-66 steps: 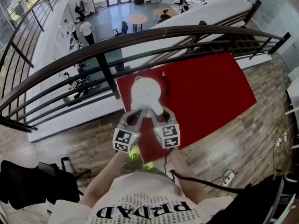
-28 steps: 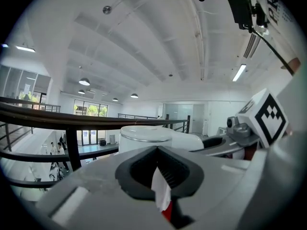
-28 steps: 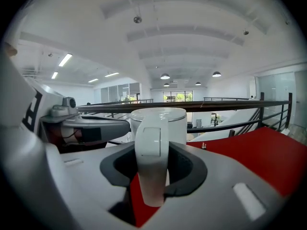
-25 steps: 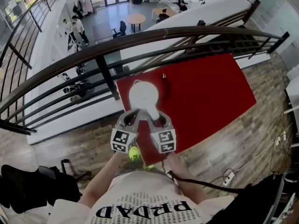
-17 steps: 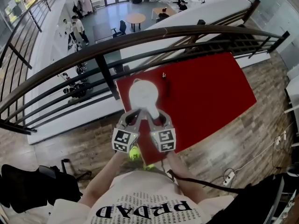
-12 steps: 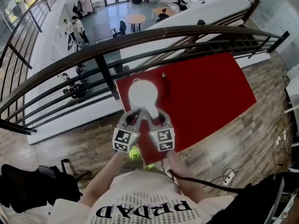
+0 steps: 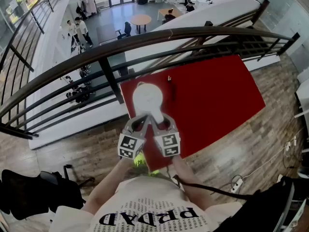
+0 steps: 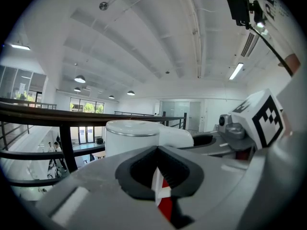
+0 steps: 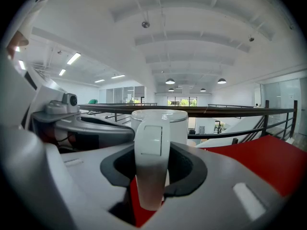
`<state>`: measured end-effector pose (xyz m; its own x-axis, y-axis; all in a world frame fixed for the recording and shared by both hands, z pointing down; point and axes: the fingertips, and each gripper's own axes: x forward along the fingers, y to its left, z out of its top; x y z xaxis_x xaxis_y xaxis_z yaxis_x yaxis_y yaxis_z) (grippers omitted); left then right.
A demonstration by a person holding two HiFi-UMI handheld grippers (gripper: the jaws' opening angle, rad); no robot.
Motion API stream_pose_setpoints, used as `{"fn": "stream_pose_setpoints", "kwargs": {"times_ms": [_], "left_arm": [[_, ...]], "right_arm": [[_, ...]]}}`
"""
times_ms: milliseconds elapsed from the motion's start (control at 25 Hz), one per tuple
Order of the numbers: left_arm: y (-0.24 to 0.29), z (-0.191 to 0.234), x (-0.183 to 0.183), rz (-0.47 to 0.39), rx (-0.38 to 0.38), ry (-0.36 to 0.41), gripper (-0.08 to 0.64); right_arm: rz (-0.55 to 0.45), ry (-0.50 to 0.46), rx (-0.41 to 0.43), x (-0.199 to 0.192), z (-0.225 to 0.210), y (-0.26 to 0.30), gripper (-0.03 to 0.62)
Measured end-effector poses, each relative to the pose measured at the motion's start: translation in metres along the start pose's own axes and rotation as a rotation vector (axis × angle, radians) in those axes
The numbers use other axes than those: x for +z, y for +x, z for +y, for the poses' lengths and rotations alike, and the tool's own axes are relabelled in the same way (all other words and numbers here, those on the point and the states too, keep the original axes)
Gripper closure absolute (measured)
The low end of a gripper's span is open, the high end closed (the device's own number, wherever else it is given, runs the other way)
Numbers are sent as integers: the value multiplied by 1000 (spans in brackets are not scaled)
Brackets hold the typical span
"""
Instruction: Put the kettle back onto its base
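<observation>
A white kettle (image 7: 147,97) stands at the near left of the red table (image 7: 212,95). What is under it is hidden. Its handle (image 9: 151,152) points toward me and lies between the jaws of my right gripper (image 7: 157,122), whose pads press on it from both sides while the jaws are closing. My left gripper (image 7: 143,122) sits just left of the handle, close against the right one. In the left gripper view, the left gripper (image 8: 158,188) has its tips together and nothing between them, and the kettle (image 8: 132,138) rises just ahead.
A dark metal railing (image 7: 145,37) curves just behind the table, with a drop to a lower floor beyond. A small black object (image 7: 169,77) lies on the table behind the kettle. Wooden floor (image 7: 241,144) surrounds the table, and cables lie at the right.
The kettle and both grippers have stayed nearly in place, apart from a slight shift of the marker cubes.
</observation>
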<state>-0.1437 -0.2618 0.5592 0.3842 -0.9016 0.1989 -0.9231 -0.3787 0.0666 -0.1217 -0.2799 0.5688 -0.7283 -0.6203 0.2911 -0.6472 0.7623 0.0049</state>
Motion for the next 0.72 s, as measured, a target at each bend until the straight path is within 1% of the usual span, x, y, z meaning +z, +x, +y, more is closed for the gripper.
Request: {"fn": "stream_pose_setpoints", "kwargs": {"times_ms": [720], "left_arm": [[2, 1, -5, 12, 6, -3, 566]], "right_arm": [[1, -11, 7, -1, -1, 2, 449]]}}
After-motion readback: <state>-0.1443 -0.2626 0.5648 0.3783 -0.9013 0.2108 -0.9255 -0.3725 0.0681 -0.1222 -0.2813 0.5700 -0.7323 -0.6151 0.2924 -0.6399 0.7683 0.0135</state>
